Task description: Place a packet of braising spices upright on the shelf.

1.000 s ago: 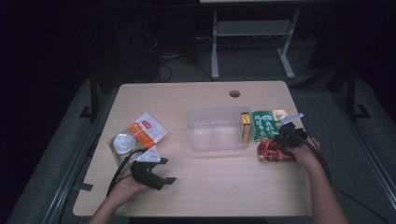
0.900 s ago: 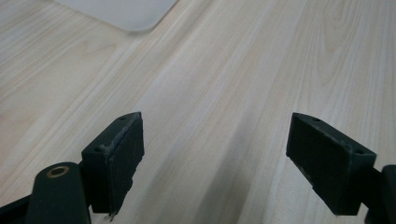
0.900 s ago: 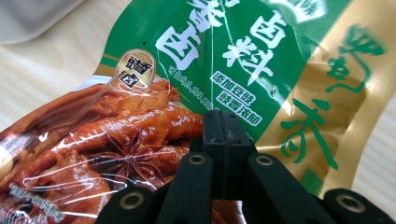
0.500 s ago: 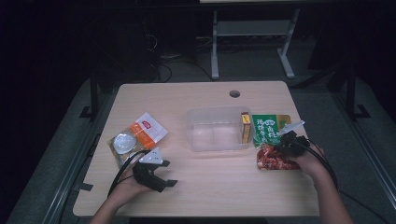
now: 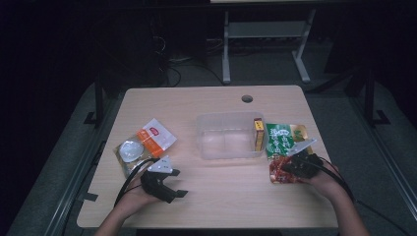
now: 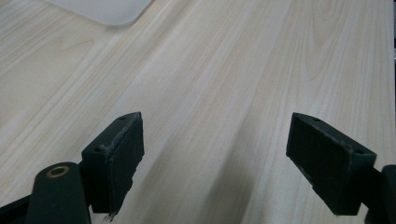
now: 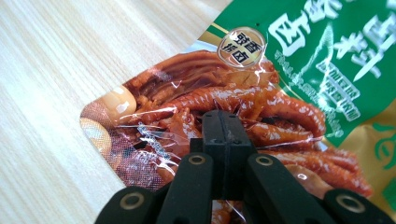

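The right gripper (image 7: 223, 122) had its jaws pinched together over the near end of the green-and-red snack packet (image 5: 284, 152), which lay flat on the table (image 5: 216, 206) just right of the clear tub (image 5: 227, 135). Whether it gripped the wrapper was unclear. The left gripper (image 5: 173, 183) rested wide open, empty. Apparently, packing was barely started: one yellow box (image 5: 257, 133) stood in the tub.

Clear plastic tub (image 5: 226, 137) mid-table (image 5: 206, 196) – yellow box (image 5: 258, 133) beside it; orange pouch (image 5: 147, 142) left.
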A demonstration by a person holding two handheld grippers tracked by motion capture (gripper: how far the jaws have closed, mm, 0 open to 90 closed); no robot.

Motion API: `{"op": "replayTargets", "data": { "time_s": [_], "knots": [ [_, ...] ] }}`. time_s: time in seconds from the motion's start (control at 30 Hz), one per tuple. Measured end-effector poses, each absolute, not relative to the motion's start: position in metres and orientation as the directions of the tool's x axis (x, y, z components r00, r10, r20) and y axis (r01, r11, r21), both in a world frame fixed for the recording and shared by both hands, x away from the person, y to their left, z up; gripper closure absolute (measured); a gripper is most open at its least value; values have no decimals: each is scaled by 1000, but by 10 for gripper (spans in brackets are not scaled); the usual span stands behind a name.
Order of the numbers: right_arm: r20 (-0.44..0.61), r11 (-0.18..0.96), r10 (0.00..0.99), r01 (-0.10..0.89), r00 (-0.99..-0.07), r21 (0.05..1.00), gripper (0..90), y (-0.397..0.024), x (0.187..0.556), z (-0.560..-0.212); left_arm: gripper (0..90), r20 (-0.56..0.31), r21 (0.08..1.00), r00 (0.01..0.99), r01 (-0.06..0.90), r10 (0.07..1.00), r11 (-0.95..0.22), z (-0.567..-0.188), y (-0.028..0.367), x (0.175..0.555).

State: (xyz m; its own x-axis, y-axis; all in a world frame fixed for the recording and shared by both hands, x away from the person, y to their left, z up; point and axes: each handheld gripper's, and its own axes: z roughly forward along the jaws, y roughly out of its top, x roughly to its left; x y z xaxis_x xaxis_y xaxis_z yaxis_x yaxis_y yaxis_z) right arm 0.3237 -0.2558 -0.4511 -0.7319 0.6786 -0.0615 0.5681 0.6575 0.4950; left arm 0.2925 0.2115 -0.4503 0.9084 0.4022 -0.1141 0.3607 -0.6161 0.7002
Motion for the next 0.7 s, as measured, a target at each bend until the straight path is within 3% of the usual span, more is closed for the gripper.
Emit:
{"op": "replayTargets", "data": {
  "time_s": [0.3,0.7],
  "knots": [
    [-134,573,789,639,-600,514,900,-291,353,-445,187,-115,703,909,360,401,-613,-449,212,294],
    [-147,656,732,629,-665,418,900,-290,342,-449,187,-113,701,912,354,394,-619,-449,212,292]
  ]
}}
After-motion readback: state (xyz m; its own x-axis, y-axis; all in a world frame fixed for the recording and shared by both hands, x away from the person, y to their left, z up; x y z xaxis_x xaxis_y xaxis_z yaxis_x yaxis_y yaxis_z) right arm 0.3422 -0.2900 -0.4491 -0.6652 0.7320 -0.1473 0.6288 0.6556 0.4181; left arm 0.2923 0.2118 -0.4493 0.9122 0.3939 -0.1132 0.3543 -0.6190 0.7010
